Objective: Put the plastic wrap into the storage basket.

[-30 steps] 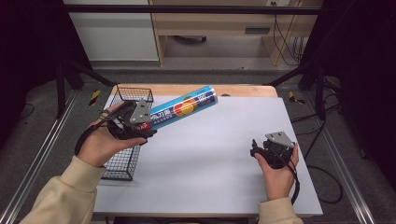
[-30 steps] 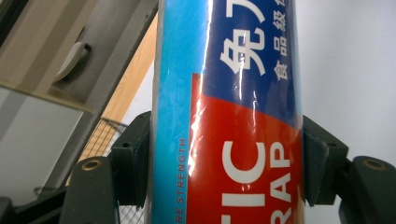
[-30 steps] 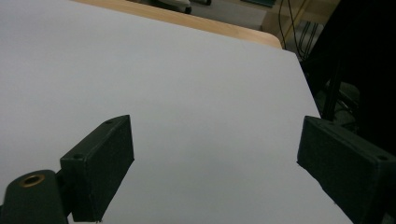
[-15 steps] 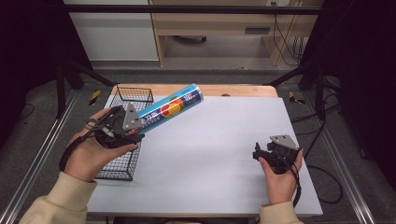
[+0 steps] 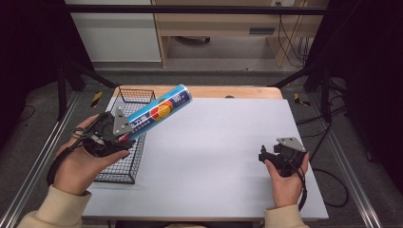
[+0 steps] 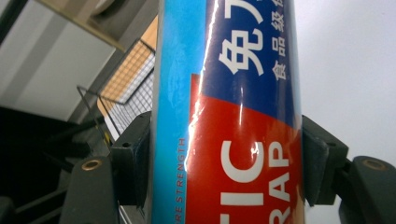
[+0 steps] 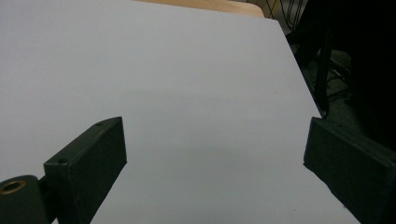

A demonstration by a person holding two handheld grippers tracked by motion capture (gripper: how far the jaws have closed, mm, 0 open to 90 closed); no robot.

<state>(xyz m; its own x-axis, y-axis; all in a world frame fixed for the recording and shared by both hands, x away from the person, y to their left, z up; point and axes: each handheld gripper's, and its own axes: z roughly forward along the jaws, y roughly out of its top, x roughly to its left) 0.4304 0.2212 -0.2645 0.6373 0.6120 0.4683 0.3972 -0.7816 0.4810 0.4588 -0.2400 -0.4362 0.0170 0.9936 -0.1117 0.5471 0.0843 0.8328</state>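
A long blue and red tube of plastic wrap (image 5: 159, 112) slants up to the right above the wire basket (image 5: 124, 161) at the table's left. My left gripper (image 5: 124, 134) is shut on its lower end; in the left gripper view the tube (image 6: 233, 112) stands clamped between both black jaws. My right gripper (image 5: 264, 156) rests low at the table's right, held in a hand, its jaws wide open over bare white tabletop (image 7: 187, 93) with nothing between them.
The black wire basket lies along the table's left edge. A wooden strip (image 5: 228, 91) runs along the far edge of the white table. Metal rails (image 5: 33, 166) flank the table, and cables (image 5: 332, 180) trail on the floor at right.
My left gripper has carried the tube leftward and slightly toward me, over the basket. The right gripper has drifted a little nearer the table's front.
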